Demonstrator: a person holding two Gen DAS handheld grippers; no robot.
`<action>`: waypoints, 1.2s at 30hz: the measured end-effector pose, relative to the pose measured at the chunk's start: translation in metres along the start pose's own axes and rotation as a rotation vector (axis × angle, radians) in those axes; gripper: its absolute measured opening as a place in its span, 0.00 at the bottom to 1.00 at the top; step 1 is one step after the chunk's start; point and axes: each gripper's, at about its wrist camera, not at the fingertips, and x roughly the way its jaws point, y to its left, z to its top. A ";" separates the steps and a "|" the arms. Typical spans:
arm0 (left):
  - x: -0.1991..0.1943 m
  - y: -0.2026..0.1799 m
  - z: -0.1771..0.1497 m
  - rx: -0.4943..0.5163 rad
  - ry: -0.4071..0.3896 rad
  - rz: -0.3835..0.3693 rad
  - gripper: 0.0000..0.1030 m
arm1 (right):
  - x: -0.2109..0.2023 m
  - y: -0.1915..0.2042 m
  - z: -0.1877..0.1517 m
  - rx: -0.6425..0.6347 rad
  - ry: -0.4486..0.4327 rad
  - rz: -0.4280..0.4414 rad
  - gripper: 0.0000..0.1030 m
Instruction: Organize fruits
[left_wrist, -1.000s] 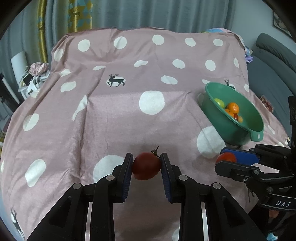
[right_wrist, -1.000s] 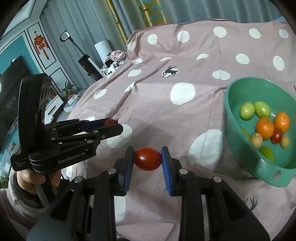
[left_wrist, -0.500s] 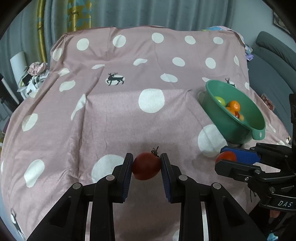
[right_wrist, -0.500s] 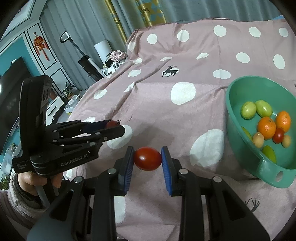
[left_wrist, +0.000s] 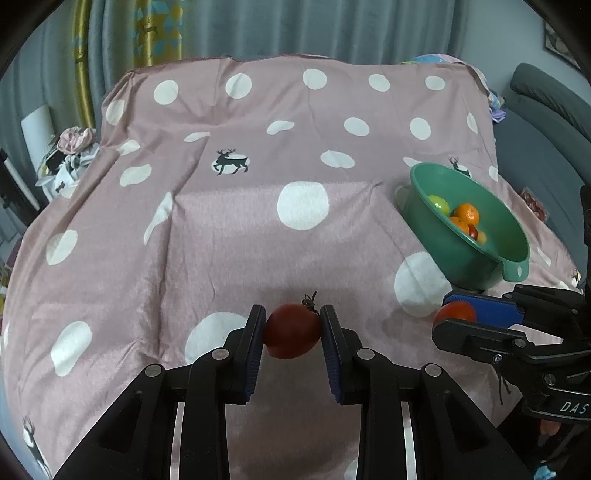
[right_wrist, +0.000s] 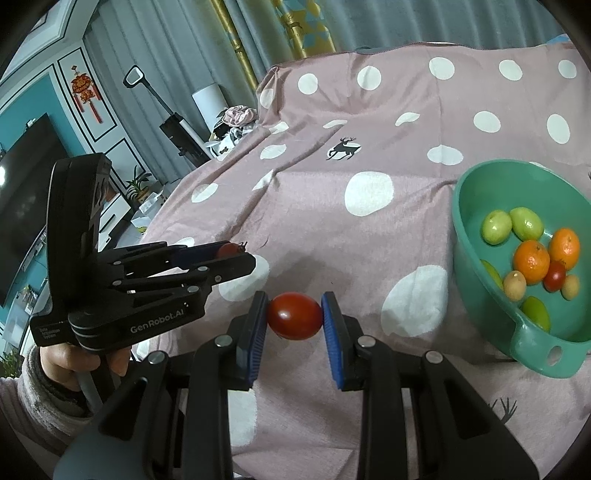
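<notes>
1. Gripping a dark red tomato (left_wrist: 293, 335) with a dried stem, the left gripper (left_wrist: 293, 334) has both blue ribbed pads pressed against its sides, above the pink spotted cloth (left_wrist: 229, 236).
2. Right gripper (right_wrist: 294, 315) clamps a second, glossier red tomato (right_wrist: 294, 315) the same way; no stem shows on this one.
3. Right wrist view only: a hand (right_wrist: 74, 360) in a fuzzy pale sleeve holds the left tool at 9 o'clock, and the room's teal wall and dark screen lie beyond.
4. Left wrist view only: a grey sofa (left_wrist: 546, 122) at 2 o'clock; the right tool enters at 4 o'clock.
5. Green plastic bowl (right_wrist: 480, 236), round with a holed handle tab, sits on the cloth at 3 o'clock in the right view, 2 o'clock in the left.
6. Right view looks into the bowl: two oranges (right_wrist: 532, 260), green fruits (right_wrist: 496, 227), a small red one, tan ones. Left view hides most behind the wall.
7. Cloth is soft, creased, with white dots and deer prints.
</notes>
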 end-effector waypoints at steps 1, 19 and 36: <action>0.000 0.000 0.000 0.000 0.000 0.000 0.29 | 0.000 0.000 0.000 0.001 0.001 0.000 0.30; 0.002 -0.001 -0.003 0.006 0.010 0.007 0.29 | 0.003 -0.002 -0.004 0.009 0.013 0.008 0.30; -0.006 -0.013 0.004 0.042 -0.016 0.008 0.29 | -0.007 -0.002 -0.003 0.009 -0.021 0.022 0.30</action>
